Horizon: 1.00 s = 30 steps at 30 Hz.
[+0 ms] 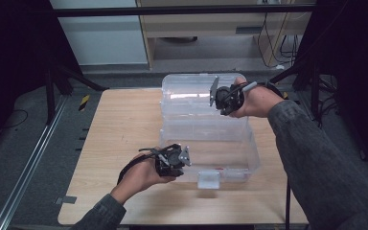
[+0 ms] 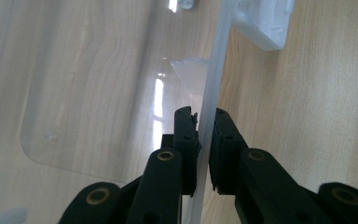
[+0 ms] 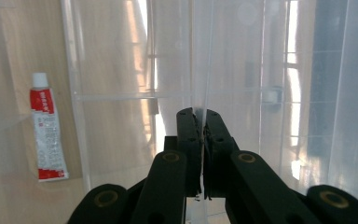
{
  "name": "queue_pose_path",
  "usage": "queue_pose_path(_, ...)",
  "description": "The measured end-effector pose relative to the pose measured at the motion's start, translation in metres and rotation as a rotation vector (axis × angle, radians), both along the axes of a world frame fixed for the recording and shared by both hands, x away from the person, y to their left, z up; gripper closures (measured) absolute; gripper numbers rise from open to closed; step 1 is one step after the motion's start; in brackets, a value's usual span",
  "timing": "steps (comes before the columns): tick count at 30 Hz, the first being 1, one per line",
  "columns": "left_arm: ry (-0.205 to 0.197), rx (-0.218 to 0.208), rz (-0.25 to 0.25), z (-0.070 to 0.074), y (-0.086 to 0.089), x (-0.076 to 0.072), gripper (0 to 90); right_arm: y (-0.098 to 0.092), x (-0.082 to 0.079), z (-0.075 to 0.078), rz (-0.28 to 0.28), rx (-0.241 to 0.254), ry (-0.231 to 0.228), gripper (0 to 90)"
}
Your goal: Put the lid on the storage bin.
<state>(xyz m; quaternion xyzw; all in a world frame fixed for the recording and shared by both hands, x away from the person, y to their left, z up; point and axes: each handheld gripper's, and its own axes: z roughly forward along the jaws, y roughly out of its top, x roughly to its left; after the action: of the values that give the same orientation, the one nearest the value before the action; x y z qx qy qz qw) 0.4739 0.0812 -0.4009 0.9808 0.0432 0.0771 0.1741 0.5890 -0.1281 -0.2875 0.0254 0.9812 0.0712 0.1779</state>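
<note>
Wooden table (image 1: 124,124), left tool (image 2: 204,128) clamping box rim (image 2: 212,93), right tool (image 3: 199,116) clamping lid (image 1: 191,88)

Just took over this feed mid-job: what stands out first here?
A big clear plastic box sits mid-table with its lid raised at the far side. The left gripper pinches the box's near rim beside the white latch, and the right gripper is clamped on the lid's edge. A red and white tube lies beyond the clear plastic, on the wooden table.

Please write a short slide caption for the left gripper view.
Left gripper clamps the clear box's rim above the wooden table.
</note>
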Motion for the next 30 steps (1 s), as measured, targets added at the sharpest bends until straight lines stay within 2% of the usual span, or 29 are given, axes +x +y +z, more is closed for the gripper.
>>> queue_pose_path(9, -0.028, 0.005, 0.023, -0.001, -0.001, -0.002, 80.9, -0.002, -0.040, 0.001, 0.046, 0.017, -0.053, 87.3)
queue_pose_path(14, -0.033, 0.003, 0.030, -0.001, -0.002, -0.002, 80.6, -0.003, -0.052, 0.000, 0.055, 0.019, -0.063, 86.9)
queue_pose_path(21, -0.037, -0.023, 0.069, -0.003, -0.004, 0.003, 80.3, -0.006, -0.041, -0.001, 0.023, 0.031, -0.076, 86.0)
queue_pose_path(23, -0.033, -0.022, 0.065, -0.003, -0.004, 0.004, 80.4, -0.005, -0.039, -0.001, 0.020, 0.029, -0.078, 86.2)
queue_pose_path(30, -0.038, -0.030, 0.073, -0.004, -0.003, 0.003, 80.1, -0.006, -0.054, -0.003, 0.044, 0.032, -0.090, 86.7)
